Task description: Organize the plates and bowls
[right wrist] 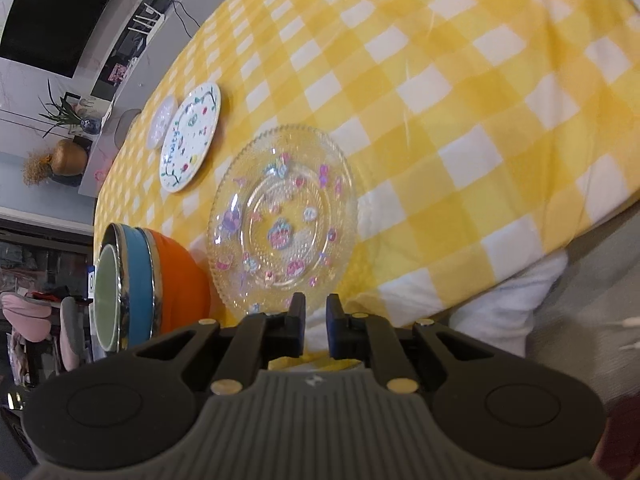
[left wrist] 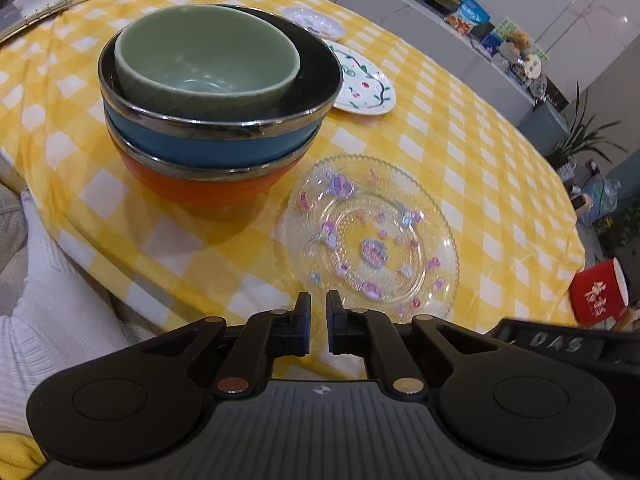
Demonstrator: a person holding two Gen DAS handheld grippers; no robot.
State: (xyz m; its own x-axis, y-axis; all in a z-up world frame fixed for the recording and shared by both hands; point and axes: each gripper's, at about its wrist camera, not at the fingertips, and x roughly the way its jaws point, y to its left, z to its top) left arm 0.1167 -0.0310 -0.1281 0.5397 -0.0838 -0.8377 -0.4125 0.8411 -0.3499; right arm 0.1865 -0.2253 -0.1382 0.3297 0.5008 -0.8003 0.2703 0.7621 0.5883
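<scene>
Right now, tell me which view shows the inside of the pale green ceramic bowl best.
The left wrist view: it looks down into the pale green ceramic bowl, showing its glazed floor and full rim, nested atop the blue bowl and orange bowl. The right wrist view shows the stack sideways at the left edge, only a sliver of green interior.

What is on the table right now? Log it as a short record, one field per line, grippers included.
surface: table under a yellow checked cloth
bowl stack: green bowl nested in blue bowl, which sits in orange bowl
nearest plate: clear glass plate, flat, beside the stack
farther plates: white painted plate, then small white plate, both flat
left gripper: shut, holding nothing
right gripper: narrow gap between its fingers, nothing held
plates stacked: none yet
</scene>
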